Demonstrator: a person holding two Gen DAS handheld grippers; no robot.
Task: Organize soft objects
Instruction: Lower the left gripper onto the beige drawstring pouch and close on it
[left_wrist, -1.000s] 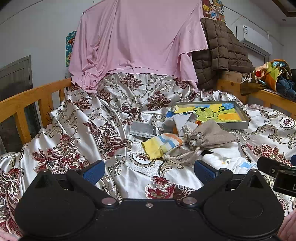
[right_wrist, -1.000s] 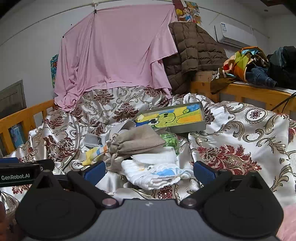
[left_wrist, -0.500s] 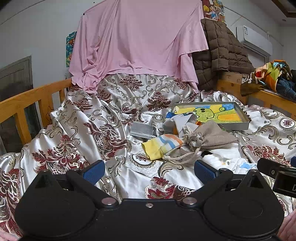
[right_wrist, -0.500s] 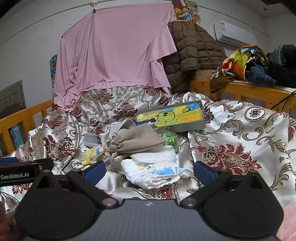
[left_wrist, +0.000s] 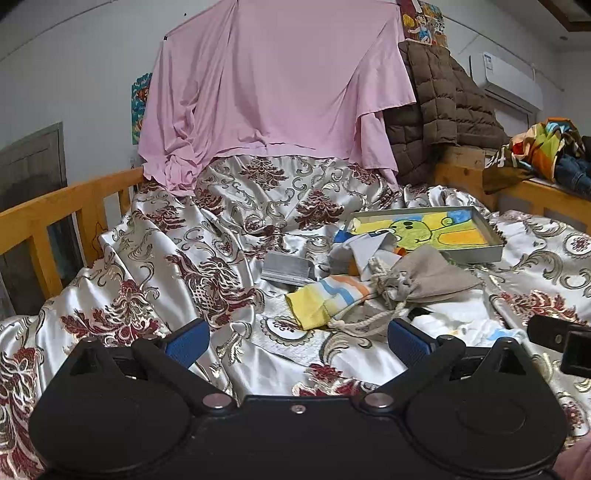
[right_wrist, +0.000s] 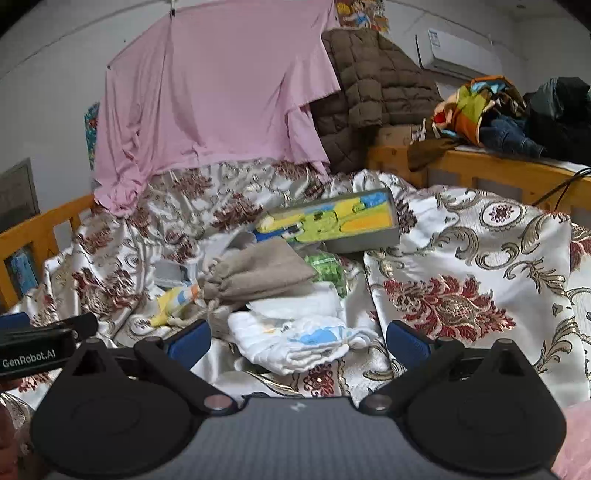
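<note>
both jaws apart, empty; white cloth (right_wrist: 295, 341) between the right gripper (right_wrist: 297, 338) blades, possibly touching neither.

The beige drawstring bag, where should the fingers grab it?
Probably at the gathered neck of the beige drawstring bag, on its left end where the cord cinches it. That bunched part is narrow enough to pinch; the body lies flat and wide. The left gripper, open, could come from the front-left.

My left gripper (left_wrist: 298, 341) and right gripper (right_wrist: 298, 339) each show a black body with round housings, silver pivot screws and blue finger pads (right_wrist: 406, 341), one side plate marked "GenRobot.AI".
</note>
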